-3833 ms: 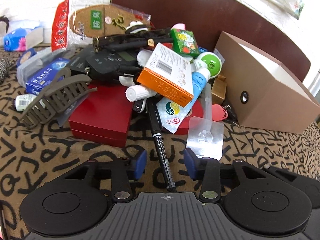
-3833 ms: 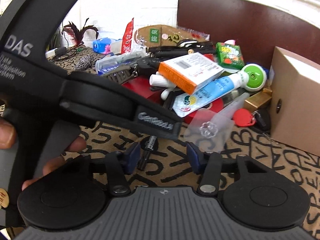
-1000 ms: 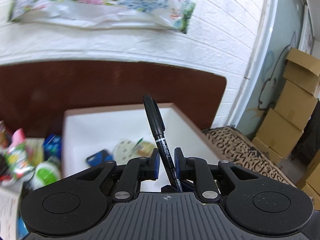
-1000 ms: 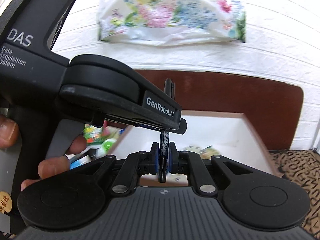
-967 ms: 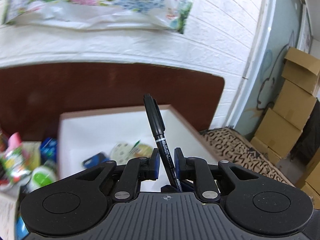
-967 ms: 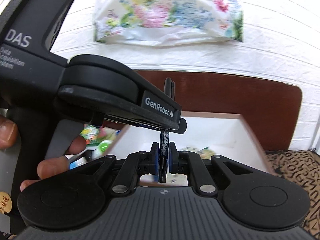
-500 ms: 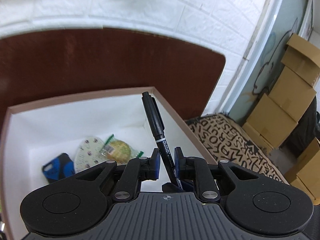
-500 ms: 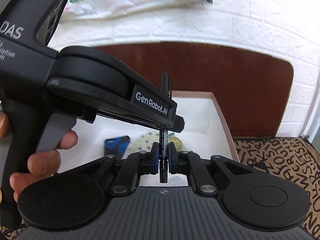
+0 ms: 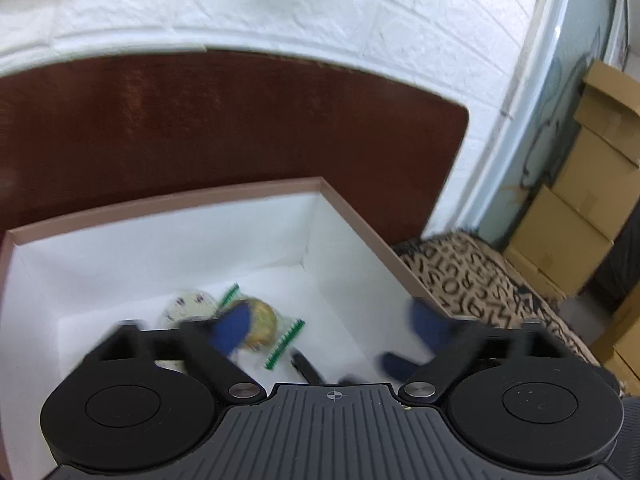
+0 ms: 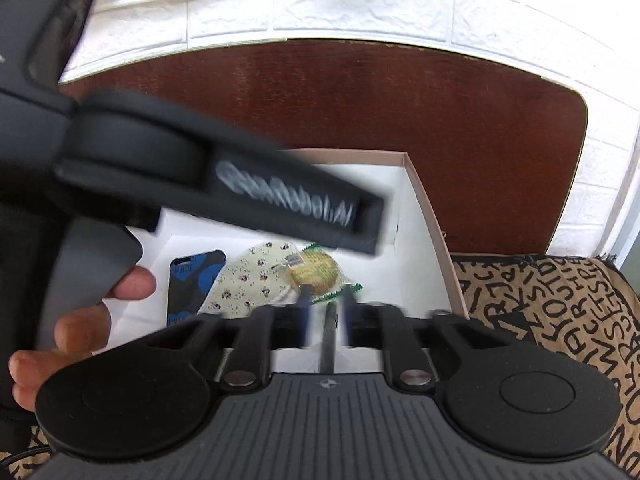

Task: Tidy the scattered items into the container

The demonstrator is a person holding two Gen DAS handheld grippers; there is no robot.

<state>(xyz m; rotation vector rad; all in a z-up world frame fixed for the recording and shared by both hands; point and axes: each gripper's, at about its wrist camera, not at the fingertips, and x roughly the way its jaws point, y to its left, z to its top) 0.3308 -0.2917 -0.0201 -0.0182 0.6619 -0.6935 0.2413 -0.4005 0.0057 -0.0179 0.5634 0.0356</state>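
Note:
The brown box (image 9: 160,204) with a white inside lies just below both grippers. My left gripper (image 9: 332,326) hangs over it, its jaws opening wide and blurred, with nothing pressed between the blue pads. The black pen (image 9: 306,368) shows low between them, over the box floor. In the right wrist view, my right gripper (image 10: 326,314) is also opening. The pen (image 10: 330,340) stands in the gap, clear of both pads. The left gripper's body (image 10: 240,184) crosses that view, held by a hand (image 10: 80,320).
Inside the box (image 10: 424,208) lie a blue-black phone case (image 10: 196,280), a floral round pad (image 10: 248,280) and a wrapped yellow snack (image 10: 316,268). A dark brown board (image 9: 240,120) stands behind. Letter-patterned cloth (image 10: 540,300) lies to the right, with cardboard cartons (image 9: 580,220) beyond.
Both grippers were shut on the upright pen above the box. Their jaws have now sprung apart, and the pen has dropped low into the box.

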